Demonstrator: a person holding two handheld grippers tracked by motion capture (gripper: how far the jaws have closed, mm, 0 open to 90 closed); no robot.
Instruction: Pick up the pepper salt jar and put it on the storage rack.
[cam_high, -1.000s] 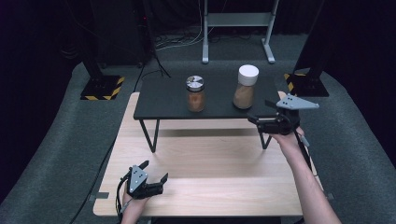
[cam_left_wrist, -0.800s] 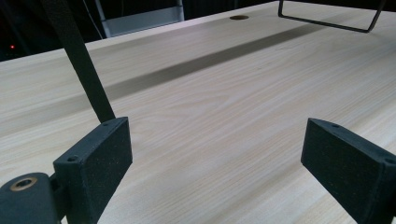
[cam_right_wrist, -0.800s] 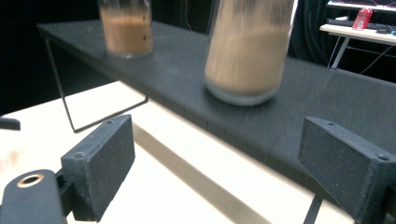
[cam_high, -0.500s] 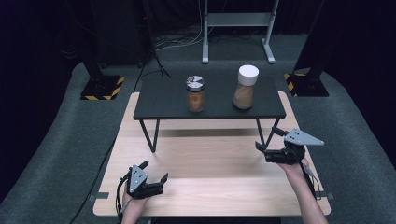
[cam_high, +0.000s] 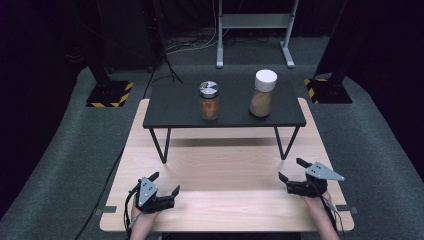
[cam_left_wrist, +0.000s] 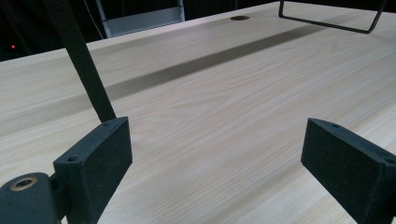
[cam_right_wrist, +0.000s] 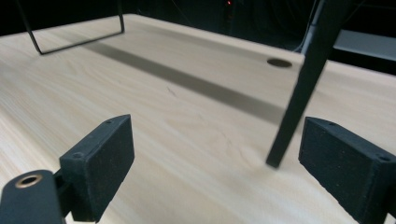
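Both claws spread, empty: left claw, right claw low over bench, near side of black shelf holding 2 jars.

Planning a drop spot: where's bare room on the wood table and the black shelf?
Bare light wooden tabletop between the left claw and right claw. On the black raised shelf, the left end is bare; the metal-lidded jar and white-lidded jar crowd its middle and right.

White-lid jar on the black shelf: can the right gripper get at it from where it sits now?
Probably yes. The right gripper is open and empty, the white-lid jar stands apart from the metal-lid jar, and nothing lies between.
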